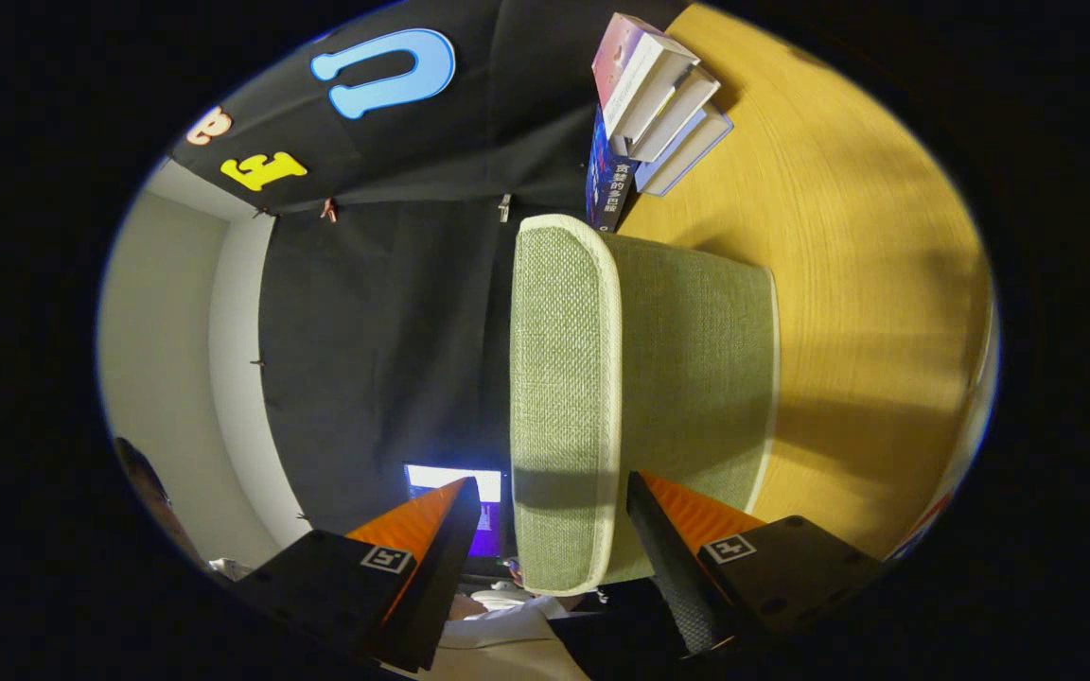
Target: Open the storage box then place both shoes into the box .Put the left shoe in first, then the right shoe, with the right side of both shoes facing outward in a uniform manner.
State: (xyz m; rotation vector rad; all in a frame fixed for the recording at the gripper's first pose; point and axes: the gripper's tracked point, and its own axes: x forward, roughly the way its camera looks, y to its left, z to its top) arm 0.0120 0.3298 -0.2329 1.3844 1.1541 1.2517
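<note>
Two gripper (553, 492) fingers stand spread apart with a wide gap, and the white-trimmed edge of a green fabric storage box (640, 378) passes between them; neither finger is seen pressing on it, so the tongs are open. The view is rolled sideways. The box sits on a yellow wooden table (867, 284), its woven panel running from the fingers toward twelve o'clock. Beyond the box, at about one o'clock, a stack of books (659, 104) lies on the table near the black cloth wall. At eleven o'clock from the left finger, a lit screen (450, 478) glows. A white sleeve (507, 629) shows below the fingers.
</note>
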